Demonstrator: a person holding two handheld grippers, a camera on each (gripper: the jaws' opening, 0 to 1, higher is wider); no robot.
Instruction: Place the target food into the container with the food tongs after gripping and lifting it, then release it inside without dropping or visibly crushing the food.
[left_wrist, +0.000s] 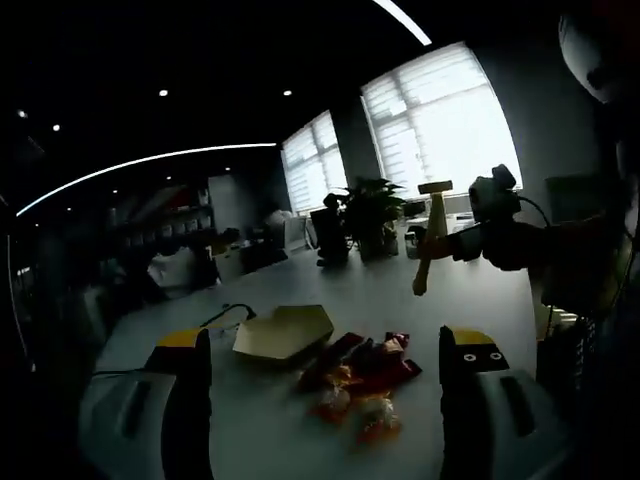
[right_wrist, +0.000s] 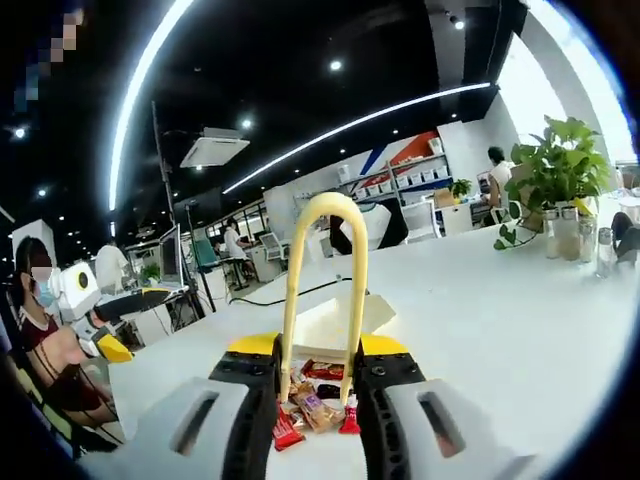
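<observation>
The right gripper (right_wrist: 318, 395) has its two jaws pressed in on the arms of a pair of pale yellow tongs (right_wrist: 322, 290), whose looped end rises toward the ceiling lights in the right gripper view while the tips point down between the jaws. Under those tips lies a small pile of wrapped snacks (right_wrist: 312, 405) in red and brown wrappers on the white table (right_wrist: 500, 320). The tips look close above the pile, though I cannot tell whether they touch it or have anything pinched. Just past the snacks sits a shallow cardboard box (right_wrist: 335, 318), open side up.

The left gripper (left_wrist: 325, 400) holds nothing; its jaws stand wide apart, low over the table, with the same snacks (left_wrist: 360, 385) between and ahead of them and the box (left_wrist: 283, 333) just beyond, to their left. In the left gripper view the right gripper (left_wrist: 495, 215) shows held high off the table with the tongs (left_wrist: 431, 240) hanging from it, well apart from the pile. A potted plant (left_wrist: 372, 210) stands further down the table.

By my reckoning the step in hand is the approach: nothing is lifted yet and the box looks empty. Next the tongs should settle around one packet, close gently enough not to crush it, rise, and carry it across to the box.
</observation>
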